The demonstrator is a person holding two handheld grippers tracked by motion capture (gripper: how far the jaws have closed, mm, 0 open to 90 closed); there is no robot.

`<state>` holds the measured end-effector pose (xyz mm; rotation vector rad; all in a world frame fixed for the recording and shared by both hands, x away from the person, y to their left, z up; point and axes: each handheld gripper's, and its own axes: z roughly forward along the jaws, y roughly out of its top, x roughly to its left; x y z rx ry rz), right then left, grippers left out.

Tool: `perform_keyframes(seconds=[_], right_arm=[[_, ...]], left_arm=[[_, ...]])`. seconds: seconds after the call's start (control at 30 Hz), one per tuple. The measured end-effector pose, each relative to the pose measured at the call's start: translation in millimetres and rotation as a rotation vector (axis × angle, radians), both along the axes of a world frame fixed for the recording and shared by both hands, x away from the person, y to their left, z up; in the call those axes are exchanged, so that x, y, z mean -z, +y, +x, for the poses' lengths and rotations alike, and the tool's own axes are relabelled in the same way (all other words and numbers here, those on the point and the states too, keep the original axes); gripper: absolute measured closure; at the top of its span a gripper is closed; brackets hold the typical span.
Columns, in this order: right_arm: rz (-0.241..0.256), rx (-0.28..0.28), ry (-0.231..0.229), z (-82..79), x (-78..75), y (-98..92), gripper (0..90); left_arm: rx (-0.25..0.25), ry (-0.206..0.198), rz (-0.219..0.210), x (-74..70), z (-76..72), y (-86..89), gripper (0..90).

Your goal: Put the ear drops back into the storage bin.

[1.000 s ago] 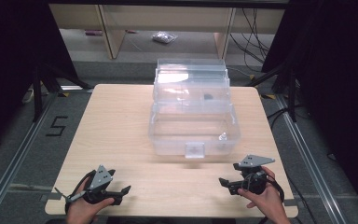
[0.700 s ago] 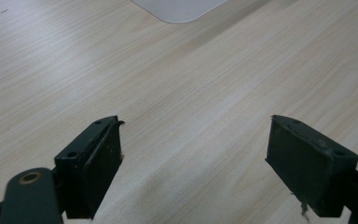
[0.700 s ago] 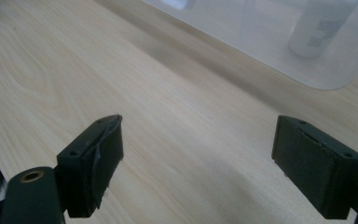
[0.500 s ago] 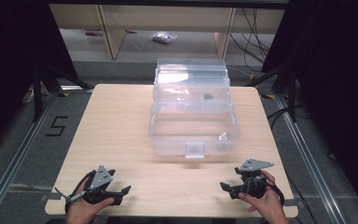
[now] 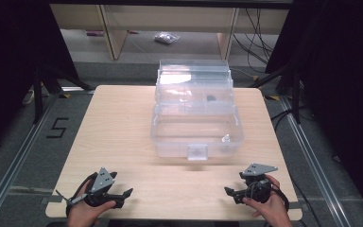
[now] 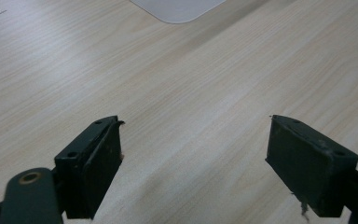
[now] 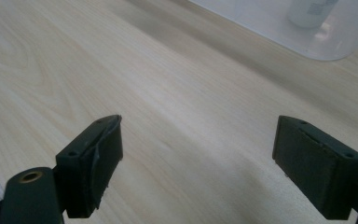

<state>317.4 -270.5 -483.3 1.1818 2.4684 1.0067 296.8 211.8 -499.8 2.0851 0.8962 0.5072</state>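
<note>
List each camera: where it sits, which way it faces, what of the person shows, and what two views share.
High view: above the person's side, facing forward and down on the table and clear box; both hands, left gripper, right gripper.
Left gripper view: on the left gripper, facing the tabletop; jaws apart.
Right gripper view: on the right gripper, facing the box's corner; jaws apart.
Shared: the box is in the high and right gripper views.

Clear plastic box [image 5: 196, 135] at centre of wooden table [image 5: 118, 127], lid open behind. Small white bottle [image 5: 226, 139] inside box. Plastic bag [image 5: 166, 38] on floor beyond table.
</note>
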Motion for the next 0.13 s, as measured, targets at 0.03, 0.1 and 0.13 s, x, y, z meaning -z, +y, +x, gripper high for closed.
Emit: perform_keyframes(seconds=[0.03,0.1,0.13], right_arm=[[0.000,0.001,-0.002,0.3,0.3,-0.6,16.9],[0.002,0.007,0.011,0.8,-0.2,-1.1,16.9],[-0.004,-0.001,-0.001,1.7,0.5,-2.0,16.9]], left_arm=[[0.005,0.000,0.014,-0.5,0.2,0.8,17.2],[0.008,-0.001,0.019,-0.7,0.5,1.1,17.1],[0.005,-0.004,0.020,-0.6,0.4,0.9,17.2]])
